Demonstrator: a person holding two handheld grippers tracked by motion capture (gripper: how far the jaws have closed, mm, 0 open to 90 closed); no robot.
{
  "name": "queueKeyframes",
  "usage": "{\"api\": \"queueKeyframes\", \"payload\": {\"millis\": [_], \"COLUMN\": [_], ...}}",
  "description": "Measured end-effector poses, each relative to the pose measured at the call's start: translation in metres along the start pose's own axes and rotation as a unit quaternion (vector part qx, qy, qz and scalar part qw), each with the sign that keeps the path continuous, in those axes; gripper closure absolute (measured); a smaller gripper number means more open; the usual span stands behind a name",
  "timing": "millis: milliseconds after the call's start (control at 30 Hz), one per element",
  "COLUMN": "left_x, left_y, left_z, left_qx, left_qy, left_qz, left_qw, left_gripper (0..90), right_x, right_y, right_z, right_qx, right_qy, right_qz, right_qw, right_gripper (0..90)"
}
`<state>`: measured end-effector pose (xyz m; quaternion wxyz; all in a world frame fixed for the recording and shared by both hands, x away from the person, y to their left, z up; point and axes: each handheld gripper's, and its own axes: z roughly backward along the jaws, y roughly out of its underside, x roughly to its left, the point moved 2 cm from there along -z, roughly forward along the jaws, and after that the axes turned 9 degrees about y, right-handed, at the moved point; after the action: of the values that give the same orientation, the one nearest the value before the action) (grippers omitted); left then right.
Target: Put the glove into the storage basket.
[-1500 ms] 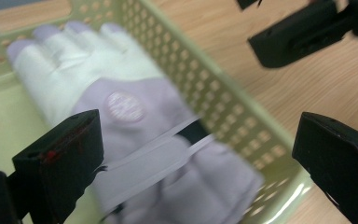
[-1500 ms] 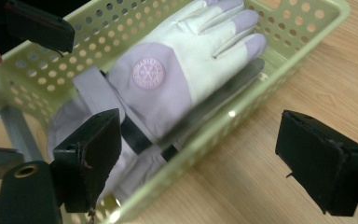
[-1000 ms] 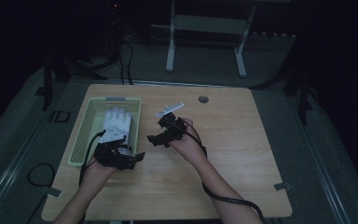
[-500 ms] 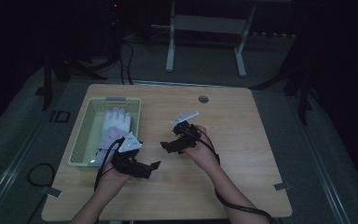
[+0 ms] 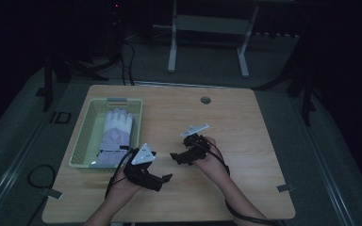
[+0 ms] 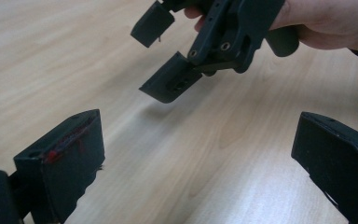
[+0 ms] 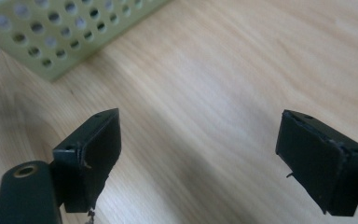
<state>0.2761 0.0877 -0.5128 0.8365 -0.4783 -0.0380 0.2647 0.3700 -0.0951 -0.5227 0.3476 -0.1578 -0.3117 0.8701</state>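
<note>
A pale wooden surface is sitting in the middle of a dim room, its far edge carrying a small round grommet. Grey flooring is spreading around it — darker toward the back, where little light is reaching. A white metal frame on two legs is standing beyond the surface, and black cables are trailing across the floor at the far left (their ends are lost in shadow). Bits of tape are sticking to the floor by the near corners.

Wooden table bearing green basket
</note>
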Motion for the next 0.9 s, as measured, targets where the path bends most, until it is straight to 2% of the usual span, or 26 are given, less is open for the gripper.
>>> {"api": "queueKeyframes", "payload": {"millis": [33, 133, 267, 433, 533, 767, 900], "left_x": [-0.002, -0.004, -0.009, -0.013, -0.016, -0.016, -0.016], "left_y": [0.003, 0.005, 0.013, 0.018, 0.02, 0.022, 0.024], "left_z": [-0.006, -0.011, -0.025, -0.034, -0.039, -0.045, -0.046], "left_qx": [0.007, 0.012, 0.02, 0.02, 0.029, 0.034, 0.036], "left_qy": [0.004, 0.01, 0.025, 0.036, 0.039, 0.041, 0.05], "left_qz": [-0.004, -0.009, -0.01, -0.012, -0.02, -0.02, -0.018], "left_qw": [1.0, 0.9998, 0.9994, 0.9991, 0.9986, 0.9984, 0.9979], "left_gripper": [2.4, 2.4, 2.4, 2.4, 2.4, 2.4, 2.4], "right_x": [-0.002, -0.003, -0.006, -0.009, -0.013, -0.016, -0.017], "right_y": [0.007, 0.011, 0.021, 0.03, 0.039, 0.052, 0.051], "right_z": [-0.003, -0.004, -0.003, -0.003, -0.003, -0.009, -0.008], "right_qx": [0.004, 0.004, -0.012, -0.019, -0.024, -0.011, -0.014], "right_qy": [0.001, 0.0, 0.002, 0.002, 0.005, 0.006, 0.005], "right_qz": [0.001, -0.001, -0.007, -0.013, -0.015, -0.017, -0.019], "right_qw": [1.0, 1.0, 0.9999, 0.9997, 0.9996, 0.9998, 0.9997], "right_gripper": [14.0, 14.0, 14.0, 14.0, 14.0, 14.2, 14.2]}}
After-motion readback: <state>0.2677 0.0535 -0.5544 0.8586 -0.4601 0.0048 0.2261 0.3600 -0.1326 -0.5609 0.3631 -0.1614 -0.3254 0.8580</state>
